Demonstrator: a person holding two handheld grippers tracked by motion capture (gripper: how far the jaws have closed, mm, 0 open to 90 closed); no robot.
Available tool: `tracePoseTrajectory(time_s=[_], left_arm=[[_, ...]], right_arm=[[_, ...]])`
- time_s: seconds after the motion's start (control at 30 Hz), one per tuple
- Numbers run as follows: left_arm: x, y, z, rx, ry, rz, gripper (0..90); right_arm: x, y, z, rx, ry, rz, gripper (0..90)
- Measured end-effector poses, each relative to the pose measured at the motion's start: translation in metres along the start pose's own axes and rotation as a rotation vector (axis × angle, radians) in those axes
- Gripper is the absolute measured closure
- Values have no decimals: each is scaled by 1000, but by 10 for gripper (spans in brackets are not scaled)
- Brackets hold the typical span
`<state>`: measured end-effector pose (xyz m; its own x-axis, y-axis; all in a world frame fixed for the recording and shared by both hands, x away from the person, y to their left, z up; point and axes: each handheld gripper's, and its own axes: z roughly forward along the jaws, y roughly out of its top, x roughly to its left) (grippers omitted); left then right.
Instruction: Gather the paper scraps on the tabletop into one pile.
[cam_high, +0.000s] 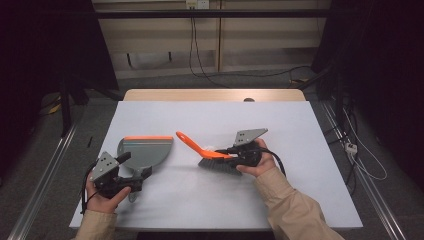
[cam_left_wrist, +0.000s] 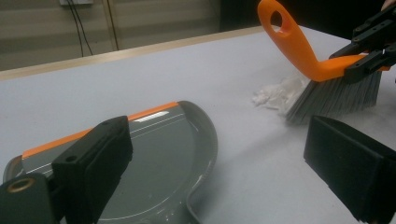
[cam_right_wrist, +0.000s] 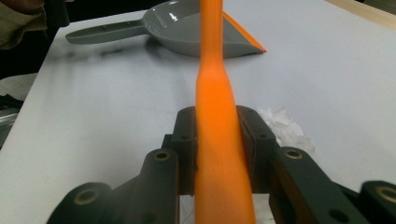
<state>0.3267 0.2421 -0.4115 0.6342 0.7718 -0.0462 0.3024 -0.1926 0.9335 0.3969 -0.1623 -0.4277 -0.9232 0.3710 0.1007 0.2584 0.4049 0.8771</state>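
— Orange brush (cam_high: 207, 152) pinched in right gripper (cam_right_wrist: 219, 140) jaws, bristles touching white scrap (cam_left_wrist: 275, 95) on surface (cam_high: 300, 130).
— Left gripper (cam_left_wrist: 219, 158) jaws spread beside grey dustpan (cam_high: 145, 152). Best swept low, slowly, toward its orange lip.

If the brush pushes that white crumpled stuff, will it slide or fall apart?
The white crumpled wad looks thin and fluffy, so it is probably very light and should slide easily. Its loose edges may shed bits. The brush bristles touching it look soft, likely bending slightly.
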Motion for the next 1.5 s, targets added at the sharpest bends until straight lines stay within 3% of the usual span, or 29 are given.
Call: tracePoseTrajectory(time_s=[0.33, 0.5, 0.6, 0.73, 0.93, 1.13, 1.33, 1.5], left_arm=[[-1, 1, -1, -2, 1, 7, 75], [-1, 1, -1, -1, -3, 10, 75], [-2, 1, 0, 1, -4, 8, 75], [-3, 1, 0, -1, -5, 8, 75], [-2, 1, -1, -2, -2, 11, 76], [-2, 1, -1, -1, 0, 9, 76], [-4, 2, 0, -4, -7, 14, 76], [-4, 2, 0, -1, -8, 10, 76]], right_arm=[[0, 12, -8, -67, -25, 30, 714], [1, 15, -8, -68, -50, 19, 714], [0, 12, -4, -46, -33, 36, 714], [4, 8, 5, 4, -38, 14, 714], [4, 5, 8, -2, -44, 28, 714], [9, 18, -6, -83, -55, 55, 714], [7, 33, -18, -89, -111, 32, 714], [0, 27, -19, -74, -146, 73, 714]])
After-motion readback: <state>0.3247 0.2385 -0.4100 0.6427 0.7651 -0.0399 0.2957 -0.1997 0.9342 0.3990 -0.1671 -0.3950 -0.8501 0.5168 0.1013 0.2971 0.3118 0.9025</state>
